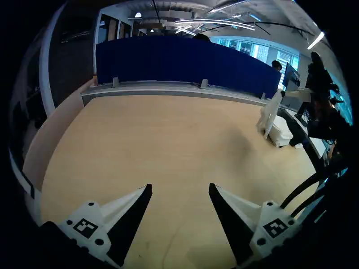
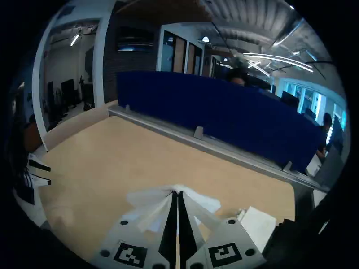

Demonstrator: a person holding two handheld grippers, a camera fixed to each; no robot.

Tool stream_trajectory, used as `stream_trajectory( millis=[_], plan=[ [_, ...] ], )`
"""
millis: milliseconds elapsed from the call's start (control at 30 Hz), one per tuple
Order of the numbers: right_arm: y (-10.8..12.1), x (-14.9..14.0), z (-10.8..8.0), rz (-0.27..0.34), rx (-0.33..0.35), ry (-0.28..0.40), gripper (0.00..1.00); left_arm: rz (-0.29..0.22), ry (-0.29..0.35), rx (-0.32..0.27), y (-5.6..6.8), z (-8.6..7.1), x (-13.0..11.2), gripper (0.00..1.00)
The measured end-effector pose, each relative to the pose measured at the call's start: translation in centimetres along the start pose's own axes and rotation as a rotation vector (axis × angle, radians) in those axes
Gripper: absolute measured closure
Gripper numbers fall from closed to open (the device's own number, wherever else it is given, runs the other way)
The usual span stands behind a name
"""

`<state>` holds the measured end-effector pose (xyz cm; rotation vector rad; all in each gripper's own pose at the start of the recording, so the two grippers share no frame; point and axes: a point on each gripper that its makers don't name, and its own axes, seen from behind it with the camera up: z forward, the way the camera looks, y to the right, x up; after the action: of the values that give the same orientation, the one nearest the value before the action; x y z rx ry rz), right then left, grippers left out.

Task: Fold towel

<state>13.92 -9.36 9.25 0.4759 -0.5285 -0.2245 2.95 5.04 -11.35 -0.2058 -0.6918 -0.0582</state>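
In the right gripper view my right gripper (image 2: 176,193) is shut on a white towel (image 2: 143,197), which bunches around the fingertips and spreads to both sides above the wooden table (image 2: 103,166). From the left gripper view the same towel (image 1: 268,117) hangs upright at the table's far right. My left gripper (image 1: 179,186) stands open low over the bare table (image 1: 170,134) with nothing between its fingers.
A stack of folded white cloth (image 1: 282,131) (image 2: 258,223) lies at the table's right edge beside the held towel. A blue partition (image 1: 179,58) on a grey rail closes the table's far side. A person (image 1: 321,103) stands at the right.
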Motion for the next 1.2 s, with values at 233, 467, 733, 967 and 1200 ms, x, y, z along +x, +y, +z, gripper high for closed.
stream_trajectory(
  millis=[233, 467, 733, 967, 1200],
  plan=[
    [5.7, 1.2, 0.1, -0.006, -0.046, 0.004, 0.97, -0.01, -0.008, 0.021, 0.5, -0.2, -0.3, 0.06],
    [10.8, 2.6, 0.6, 0.008, -0.083, 0.008, 0.97, -0.016, -0.013, 0.04, 1.1, -0.4, -0.5, 0.06],
    [15.7, 3.9, 1.5, 0.007, -0.126, 0.0, 0.97, -0.027, -0.018, 0.057, 1.3, -0.4, -0.7, 0.06],
    [18.9, 4.1, 2.3, 0.019, -0.155, -0.014, 0.97, -0.032, -0.024, 0.069, 1.4, -0.3, -0.9, 0.06],
    [21.1, 3.9, 3.1, 0.024, -0.175, -0.028, 0.96, -0.03, -0.031, 0.081, 1.4, -0.3, -0.9, 0.06]
  ],
)
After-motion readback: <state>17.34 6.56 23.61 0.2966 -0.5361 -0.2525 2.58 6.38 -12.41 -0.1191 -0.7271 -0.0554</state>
